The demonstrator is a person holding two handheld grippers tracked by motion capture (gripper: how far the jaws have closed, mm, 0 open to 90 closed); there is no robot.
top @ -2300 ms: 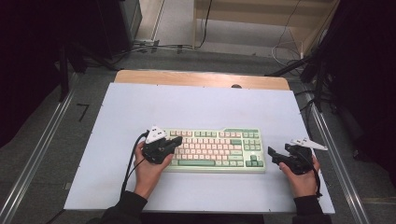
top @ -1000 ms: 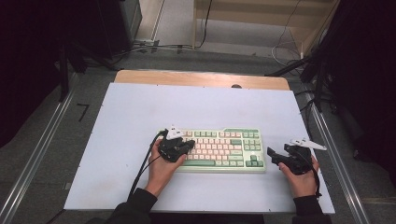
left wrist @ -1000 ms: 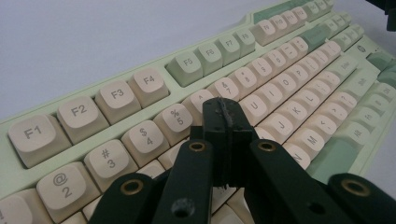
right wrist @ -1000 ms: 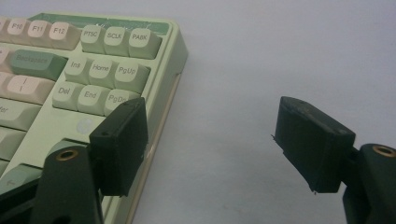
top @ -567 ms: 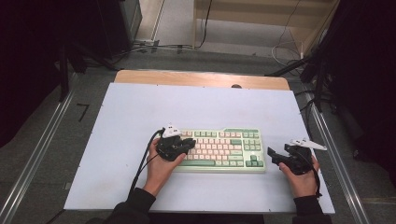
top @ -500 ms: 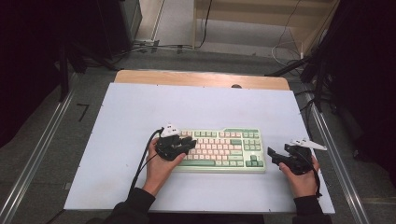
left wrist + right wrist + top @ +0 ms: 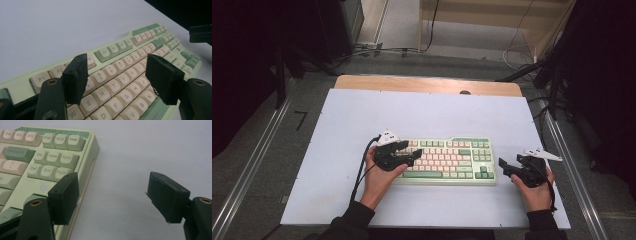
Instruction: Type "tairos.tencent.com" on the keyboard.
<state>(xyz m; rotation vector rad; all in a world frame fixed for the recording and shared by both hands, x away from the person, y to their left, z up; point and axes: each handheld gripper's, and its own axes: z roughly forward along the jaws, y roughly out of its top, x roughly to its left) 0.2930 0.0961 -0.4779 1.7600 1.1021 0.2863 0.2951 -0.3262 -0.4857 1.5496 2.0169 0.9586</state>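
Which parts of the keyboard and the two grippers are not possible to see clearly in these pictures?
- Keyboard, high view: key letters too small to read; the left gripper and hand cover its left end.
- Left gripper view: its jaws, just opened with nothing between them, hide keys behind each pad; the bottom edge cuts off the lowest rows.
- Right gripper view: the left edge cuts off most of the keyboard; the right gripper hides the arrow keys.

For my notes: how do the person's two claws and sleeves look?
Both claws, left and right, are black, with blocky black pads on arms with brass-ringed holes. Each carries a pale three-cornered plate; a black cable trails from the left. Sleeves are dark.
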